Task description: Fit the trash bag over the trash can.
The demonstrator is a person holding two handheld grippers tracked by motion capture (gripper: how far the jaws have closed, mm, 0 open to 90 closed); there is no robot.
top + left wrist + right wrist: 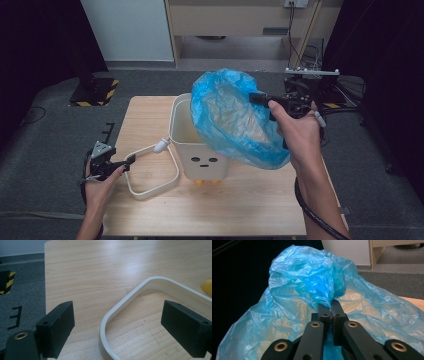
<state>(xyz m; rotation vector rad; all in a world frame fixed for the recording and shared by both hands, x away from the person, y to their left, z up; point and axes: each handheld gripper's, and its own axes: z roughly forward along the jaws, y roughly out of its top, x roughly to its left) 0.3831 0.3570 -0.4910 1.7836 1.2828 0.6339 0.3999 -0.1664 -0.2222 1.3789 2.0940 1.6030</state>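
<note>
The blue plastic bag (235,120) hangs billowed in the air over the right half of the cream bin (197,142), its film pinched between the pressed-together jaws of the right gripper (262,100) at the bag's far right edge. The bin stands at the middle of the wooden table (150,115); I cannot tell what is inside it. At near left, the left gripper (127,162) rests with jaws spread around the bin's cream ring frame (130,293), not touching it.
</note>
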